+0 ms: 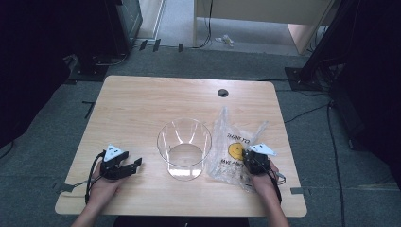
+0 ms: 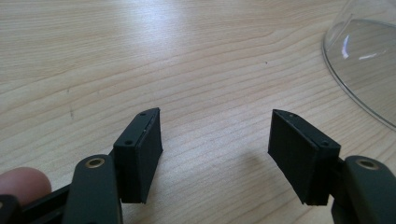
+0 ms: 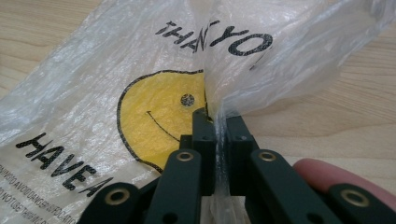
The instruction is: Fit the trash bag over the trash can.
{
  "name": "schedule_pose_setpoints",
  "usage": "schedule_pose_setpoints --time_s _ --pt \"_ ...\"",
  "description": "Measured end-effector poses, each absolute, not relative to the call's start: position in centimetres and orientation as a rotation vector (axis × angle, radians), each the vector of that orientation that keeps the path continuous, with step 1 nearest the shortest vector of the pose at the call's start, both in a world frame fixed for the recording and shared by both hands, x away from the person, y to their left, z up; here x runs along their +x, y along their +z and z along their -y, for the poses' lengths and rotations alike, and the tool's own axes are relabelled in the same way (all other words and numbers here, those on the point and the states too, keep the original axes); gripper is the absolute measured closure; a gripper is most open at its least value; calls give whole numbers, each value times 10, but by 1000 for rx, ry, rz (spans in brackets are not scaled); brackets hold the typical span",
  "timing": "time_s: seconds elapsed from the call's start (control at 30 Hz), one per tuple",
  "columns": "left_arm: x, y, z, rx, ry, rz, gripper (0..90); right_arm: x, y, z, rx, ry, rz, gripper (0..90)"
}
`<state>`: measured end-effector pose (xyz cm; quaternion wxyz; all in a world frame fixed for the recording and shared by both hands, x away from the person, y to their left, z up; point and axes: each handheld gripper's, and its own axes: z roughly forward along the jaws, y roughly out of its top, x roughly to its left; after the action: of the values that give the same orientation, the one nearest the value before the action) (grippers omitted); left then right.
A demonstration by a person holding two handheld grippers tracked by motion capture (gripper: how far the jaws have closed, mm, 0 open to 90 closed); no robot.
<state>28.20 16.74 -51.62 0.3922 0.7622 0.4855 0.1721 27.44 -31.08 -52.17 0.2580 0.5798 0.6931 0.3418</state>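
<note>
A clear, round plastic container (image 1: 184, 148) stands near the middle of the light wooden table (image 1: 142, 104), a little toward the person's edge, and serves here as the landmark. Just to its right lies a thin, crinkled transparent plastic bag (image 1: 231, 142) printed with a yellow smiley face (image 3: 161, 119) and black lettering reading "THANK YOU" and "HAVE A"; part of the bag rises in a peak on the side away from the person. The right claw (image 1: 251, 160) sits on the bag's near right part, and in the right gripper view its jaws are pressed together on a fold of the film, which stands up between them. The left claw (image 1: 134, 164) rests to the container's left, apart from it, low over bare wood; in the left gripper view its jaws stand wide apart with nothing between them, and the container's curved wall (image 2: 362, 65) shows at the upper right. A small round hole (image 1: 222, 92) marks the table beyond the container.
</note>
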Motion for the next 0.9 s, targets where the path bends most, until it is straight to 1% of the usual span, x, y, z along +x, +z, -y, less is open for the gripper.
schedule_pose_setpoints --time_s 0.13,0.27,0.47,0.83,0.9 --pt "282 -516 -164 1960 458 -1228 273 274 -520 314 1598 955 -1842 891" --pt "282 -517 -160 1994 489 -1231 186 270 -505 317 1580 1036 -1757 891" --pt "282 -517 -158 2003 521 -1245 173 262 -475 316 1518 1124 -1676 888" --pt "283 -517 -158 1993 519 -1258 165 255 -426 305 1422 1232 -1577 884" --pt "283 -517 -158 1994 506 -1253 149 255 -416 304 1402 1243 -1563 884"
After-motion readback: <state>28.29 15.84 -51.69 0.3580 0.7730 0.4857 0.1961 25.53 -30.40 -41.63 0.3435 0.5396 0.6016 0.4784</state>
